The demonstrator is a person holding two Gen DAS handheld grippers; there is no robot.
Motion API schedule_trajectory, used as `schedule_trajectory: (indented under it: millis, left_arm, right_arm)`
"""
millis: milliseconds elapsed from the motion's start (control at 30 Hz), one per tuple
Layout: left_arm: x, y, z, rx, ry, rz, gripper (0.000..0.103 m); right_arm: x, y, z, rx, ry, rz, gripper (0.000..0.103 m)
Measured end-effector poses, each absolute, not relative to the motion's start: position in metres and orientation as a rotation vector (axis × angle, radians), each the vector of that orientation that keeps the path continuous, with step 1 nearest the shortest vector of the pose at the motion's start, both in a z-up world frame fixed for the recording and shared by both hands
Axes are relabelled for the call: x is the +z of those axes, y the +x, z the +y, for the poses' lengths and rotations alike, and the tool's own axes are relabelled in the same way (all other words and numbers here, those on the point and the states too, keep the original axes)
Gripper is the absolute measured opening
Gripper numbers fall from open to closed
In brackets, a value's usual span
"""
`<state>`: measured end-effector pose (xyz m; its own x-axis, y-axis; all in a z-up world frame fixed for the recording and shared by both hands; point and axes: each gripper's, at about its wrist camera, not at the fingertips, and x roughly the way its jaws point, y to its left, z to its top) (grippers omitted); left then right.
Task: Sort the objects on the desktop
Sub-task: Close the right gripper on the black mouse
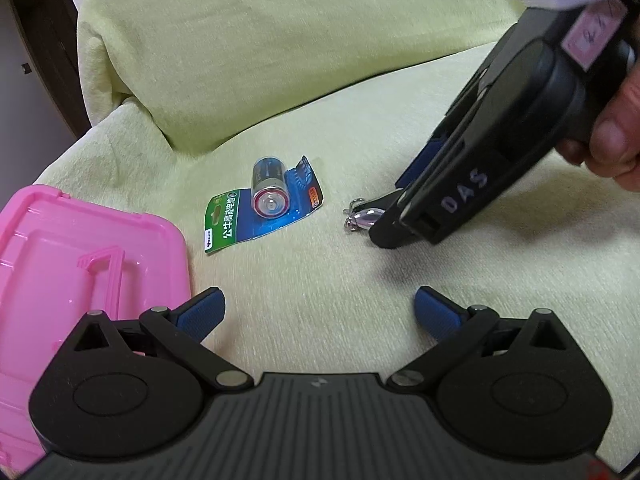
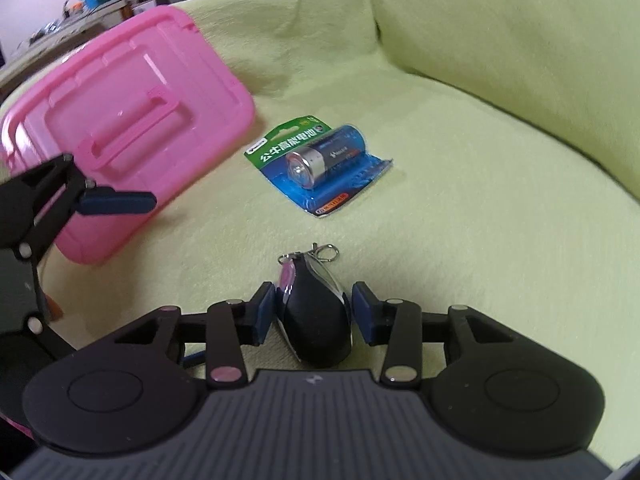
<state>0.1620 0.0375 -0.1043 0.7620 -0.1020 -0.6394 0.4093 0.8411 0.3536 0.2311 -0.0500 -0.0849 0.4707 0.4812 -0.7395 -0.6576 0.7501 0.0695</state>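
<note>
Black ribbed grippers with blue fingers, silver rivets, white "DAS" lettering.

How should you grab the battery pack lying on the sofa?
Probably take the battery pack across the round battery bulge, coming from above with a finger each side. The card lies flat on the soft cover, so its thin edges give little to pinch. The left gripper is open and near.

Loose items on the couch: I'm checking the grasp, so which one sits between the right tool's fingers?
The black key fob, between the right tool; the battery pack lies untouched farther off.
</note>
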Motion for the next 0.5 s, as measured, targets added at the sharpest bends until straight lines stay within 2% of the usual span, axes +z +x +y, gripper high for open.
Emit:
schedule_trajectory:
  millis: [367, 500]
  left_arm:
    - [-0.1037, 0.1612, 0.0348, -0.353, 0.475, 0.655, 0.102]
    - [-0.104, 0.1608, 0.0327, -0.363, 0.474, 0.655, 0.102]
  right_arm:
    - [-0.0837, 0.2272, -0.0447, 0.719, -0.326, 0.811, 0.04]
    - [-0.0821, 0.226, -0.0445, 0.706, -0.323, 0.814, 0.035]
